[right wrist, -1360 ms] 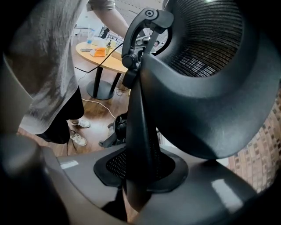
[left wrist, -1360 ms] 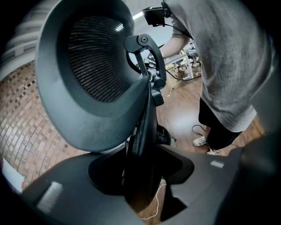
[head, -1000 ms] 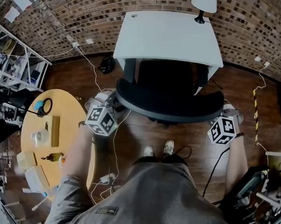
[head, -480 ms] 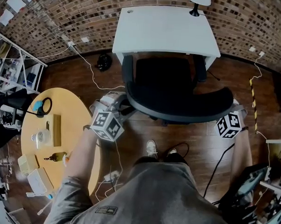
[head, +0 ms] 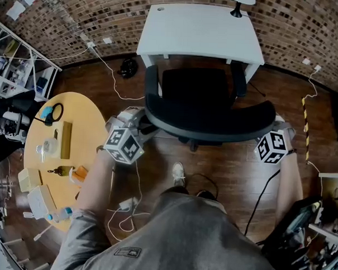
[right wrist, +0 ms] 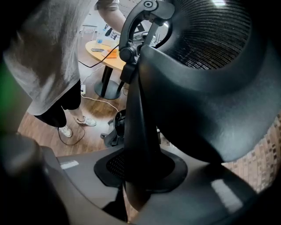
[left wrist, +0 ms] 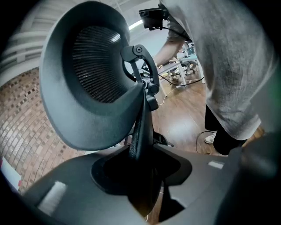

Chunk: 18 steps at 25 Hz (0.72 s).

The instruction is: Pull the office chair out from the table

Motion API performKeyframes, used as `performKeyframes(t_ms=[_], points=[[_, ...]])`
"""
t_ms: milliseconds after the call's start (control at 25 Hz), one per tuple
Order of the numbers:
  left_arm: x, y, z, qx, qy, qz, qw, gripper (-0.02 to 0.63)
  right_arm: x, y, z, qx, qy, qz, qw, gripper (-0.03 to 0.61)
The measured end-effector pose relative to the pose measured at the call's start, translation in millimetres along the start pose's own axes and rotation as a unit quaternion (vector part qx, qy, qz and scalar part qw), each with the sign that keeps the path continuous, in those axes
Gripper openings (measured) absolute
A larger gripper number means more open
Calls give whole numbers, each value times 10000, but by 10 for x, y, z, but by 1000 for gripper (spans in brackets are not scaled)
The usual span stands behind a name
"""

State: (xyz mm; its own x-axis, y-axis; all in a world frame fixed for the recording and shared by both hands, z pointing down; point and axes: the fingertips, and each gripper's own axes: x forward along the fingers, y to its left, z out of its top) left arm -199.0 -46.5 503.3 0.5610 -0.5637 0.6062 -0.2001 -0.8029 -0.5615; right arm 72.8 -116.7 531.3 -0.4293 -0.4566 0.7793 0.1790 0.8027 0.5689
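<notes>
The white bench (head: pixel 198 32) stands by the wall. The office chair (head: pixel 209 114) has rolled back from it, so more seat shows and it is nearly out. A round yellow bench (head: pixel 94 117) is close on the left. The left claw (head: pixel 143 121), just squeezed tighter, and the right claw (head: pixel 277 124) each clench the chair's back edge. Cables (head: pixel 118 84) lie on the floor.

A lab-like workroom: brick wall (head: pixel 79 16), white desk (head: pixel 198 32), metal shelves (head: pixel 26 64) of gear, cables (head: pixel 107 67) trailing over the wood floor (head: pixel 156 162)
</notes>
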Motion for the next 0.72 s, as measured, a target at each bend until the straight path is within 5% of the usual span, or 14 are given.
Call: performKeyframes(t_ms=[720], points=[[-502,-977,466,-415,253,232,9985,186,-594,812,201,-323,-215,92,9992,110]])
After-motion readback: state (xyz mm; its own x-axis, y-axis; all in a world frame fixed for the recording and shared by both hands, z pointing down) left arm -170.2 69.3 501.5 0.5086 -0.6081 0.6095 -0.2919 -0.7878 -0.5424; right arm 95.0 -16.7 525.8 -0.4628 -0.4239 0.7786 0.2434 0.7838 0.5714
